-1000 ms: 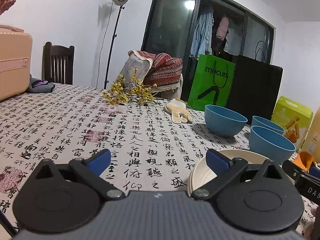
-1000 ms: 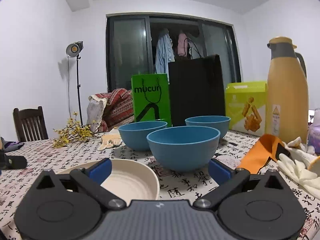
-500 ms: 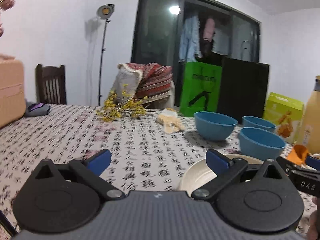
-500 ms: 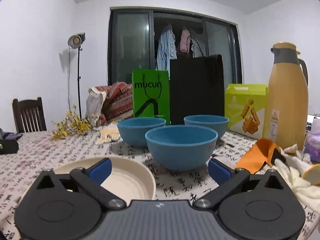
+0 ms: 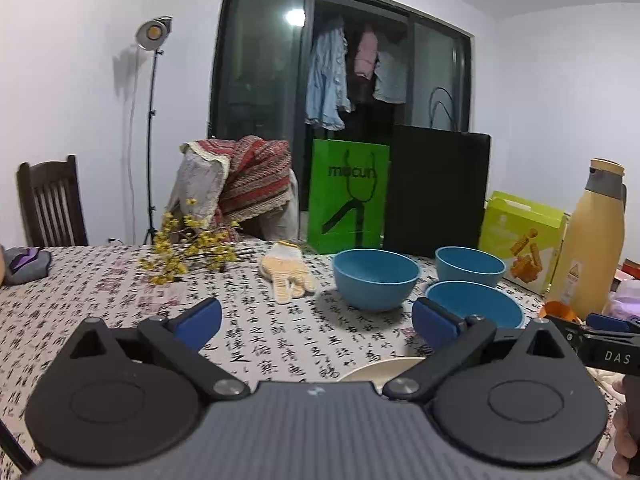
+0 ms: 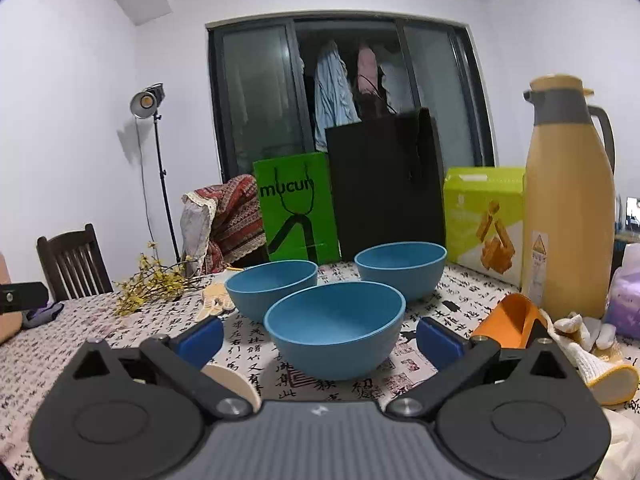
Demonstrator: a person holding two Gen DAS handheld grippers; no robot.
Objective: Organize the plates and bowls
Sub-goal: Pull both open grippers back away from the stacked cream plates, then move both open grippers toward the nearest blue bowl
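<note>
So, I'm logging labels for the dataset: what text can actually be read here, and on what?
"mucun": green paper bag.
"DAS": black body of the right gripper, cut off at the frame edge.
Tablecloth: printed calligraphy characters, not legible to me.
Thermos warning sticker: too small.
Yellow-green box: print too small.

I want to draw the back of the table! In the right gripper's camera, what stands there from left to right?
Yellow flower sprigs → green mucun bag → black bag → lime-green snack box → tan thermos jug.
</note>
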